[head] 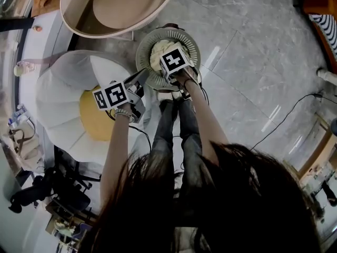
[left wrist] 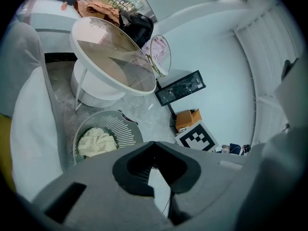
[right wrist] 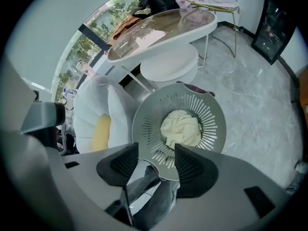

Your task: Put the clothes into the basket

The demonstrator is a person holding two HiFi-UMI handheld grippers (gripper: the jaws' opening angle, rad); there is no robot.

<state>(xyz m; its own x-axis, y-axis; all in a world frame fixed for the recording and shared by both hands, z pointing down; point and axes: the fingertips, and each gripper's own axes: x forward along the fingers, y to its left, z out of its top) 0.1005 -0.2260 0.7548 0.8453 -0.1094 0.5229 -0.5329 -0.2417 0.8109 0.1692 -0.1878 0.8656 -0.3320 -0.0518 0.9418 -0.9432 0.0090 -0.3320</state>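
Hovering over the basket (right wrist: 211,110), the right gripper (right wrist: 156,150) has its jaws spread apart with nothing between them; through the gap show only the basket's slatted wall and the person's legs. The left gripper (left wrist: 154,146) has its jaws drawn together at the tips and holds nothing. A cream cloth (right wrist: 182,129) lies crumpled in the bottom of the basket, which stands on the floor (head: 253,62) just in front of the person's feet.

That piece looks delivered, so the step in hand is probably to pull clear and go for the next garment. Doing it well means raising the right gripper straight up before swinging it, so the jaws don't catch the rim or drag the cloth back out.

Room is tight on the left: a white chair (head: 58,88) with a yellow cushion (head: 92,121) stands just beside the basket, and the round table (head: 68,20) overhangs close behind it. The right side is open floor, though a thin cable (head: 284,117) trails across it.
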